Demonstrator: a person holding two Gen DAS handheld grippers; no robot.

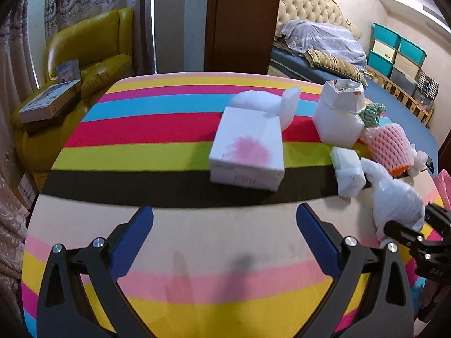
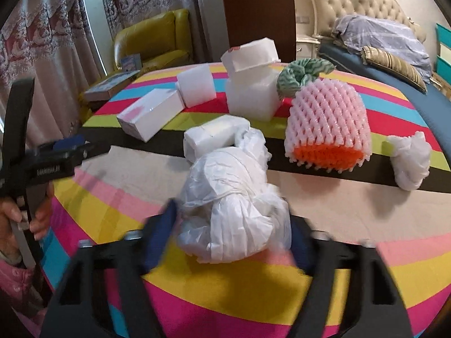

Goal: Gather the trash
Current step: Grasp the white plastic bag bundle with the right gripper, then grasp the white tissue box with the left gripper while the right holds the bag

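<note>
Curtains with a lace pattern [image 2: 42, 36] hang at the far left, then a mustard-yellow leather armchair [image 1: 84, 56] with flat boxes on its seat, a dark brown wooden door [image 1: 242, 19], and at the right a bed with a cream tufted headboard [image 2: 360, 2]. In front lies a table under a cloth of bright rainbow stripes [image 1: 141, 129] — yellow, pink, blue, red, green, black, beige.

On it, left to right: a white rectangular cardboard box with a pink stain [image 1: 246, 152], its long axis running away from the left wrist camera; a crumpled white plastic bag [image 2: 234, 202] lying lengthwise from the near edge toward the table's middle; a pink foam fruit net with an orange lining [image 2: 327, 129], its open end toward the camera.

The left gripper [image 1: 224, 219] hovers above bare cloth, jaws wide apart, nothing between them. The right gripper [image 2: 231, 225] has the bag between its blue fingers [image 2: 160, 233] — motion blur smears them, and the bag hides the right finger, so actual pressing contact is hard to confirm. A hand [image 2: 17, 214] holding the left gripper's handle is cut off by the frame.
</note>
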